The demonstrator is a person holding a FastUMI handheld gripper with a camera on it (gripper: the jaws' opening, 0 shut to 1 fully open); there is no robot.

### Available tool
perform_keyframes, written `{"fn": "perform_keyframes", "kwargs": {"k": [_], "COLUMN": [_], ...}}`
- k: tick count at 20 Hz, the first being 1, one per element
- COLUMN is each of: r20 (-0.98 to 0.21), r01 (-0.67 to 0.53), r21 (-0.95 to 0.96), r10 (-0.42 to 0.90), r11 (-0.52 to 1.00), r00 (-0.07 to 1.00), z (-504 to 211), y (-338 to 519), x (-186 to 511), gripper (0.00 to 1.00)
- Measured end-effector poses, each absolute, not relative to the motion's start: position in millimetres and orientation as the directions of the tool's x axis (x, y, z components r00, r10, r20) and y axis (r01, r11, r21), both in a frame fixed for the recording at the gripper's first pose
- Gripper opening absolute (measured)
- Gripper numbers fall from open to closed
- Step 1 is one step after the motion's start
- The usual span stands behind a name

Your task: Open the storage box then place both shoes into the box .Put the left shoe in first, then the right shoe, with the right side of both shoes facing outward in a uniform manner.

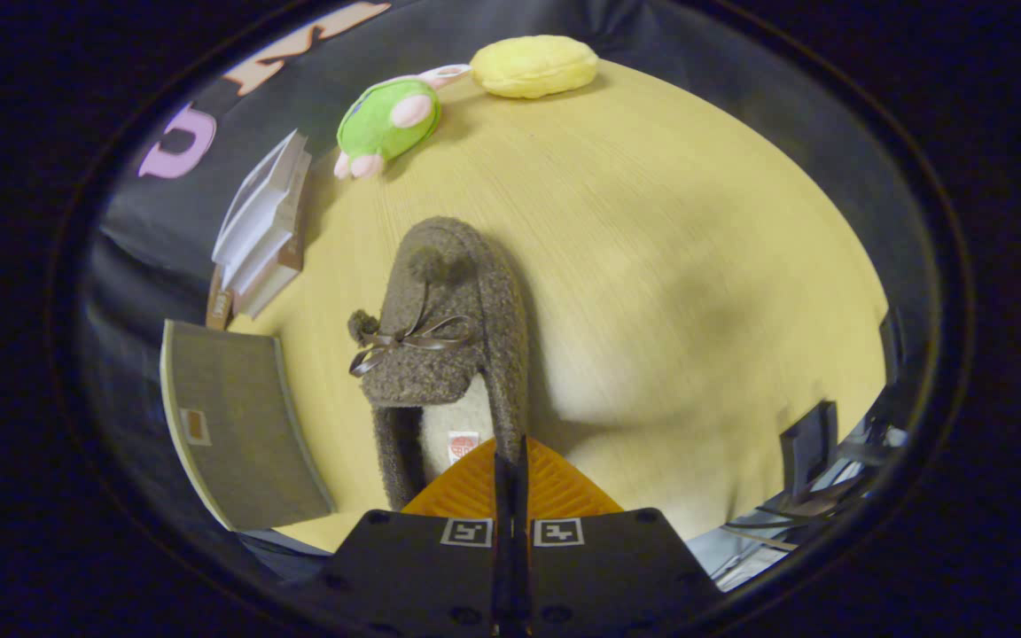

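A brown fuzzy slipper with a ribbon bow and pom-poms points away from me, toe toward the far side of the table, with its pale lining showing at the heel opening. My gripper is shut on the slipper's right side wall near the heel, fingers pressed together over the rim. The slipper casts a wide shadow on the wooden table to its right. Left of the slipper stands a grey panel with a small label. Beyond it is a clear-and-white box part on a brown base; how the two join is unclear.
A green and pink plush toy and a yellow plush lie at the table's far edge. Dark brackets and cables sit off the table's near right corner. Black cloth walls surround the table.
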State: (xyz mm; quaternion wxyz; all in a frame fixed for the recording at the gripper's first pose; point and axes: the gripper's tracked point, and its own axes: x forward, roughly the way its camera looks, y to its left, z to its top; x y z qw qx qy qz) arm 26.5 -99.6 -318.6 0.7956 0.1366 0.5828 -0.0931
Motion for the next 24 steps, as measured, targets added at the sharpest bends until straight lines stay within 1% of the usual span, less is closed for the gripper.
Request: {"fn": "perform_keyframes", "kwargs": {"k": [3, 5, 11, 14, 17, 19, 22, 24], "r20": [-0.936, -0.922, -0.876, -0.833, -0.785, -0.774, -0.766, -0.762], "r01": [0.341, 0.341, 0.280, 0.223, 0.163, 0.109, 0.029, -0.008], "r21": [0.230, 0.282, 0.390, 0.466, 0.550, 0.554, 0.553, 0.569], "r10": [0.111, 0.155, 0.260, 0.339, 0.441, 0.463, 0.495, 0.531], "r11": [0.911, 0.897, 0.877, 0.856, 0.819, 0.825, 0.833, 0.822], "r00": [0.335, 0.355, 0.408, 0.438, 0.436, 0.432, 0.410, 0.370], "z": [-308, -296, -234, -203, -177, -168, -163, -169], "y": [-87, -80, -33, 12, 66, 96, 150, 188], "x": [23, 21, 13, 16, 15, 18, 20, 18], "gripper": [0.03, 0.03, 0.03, 0.03, 0.03, 0.03, 0.03, 0.03]}}
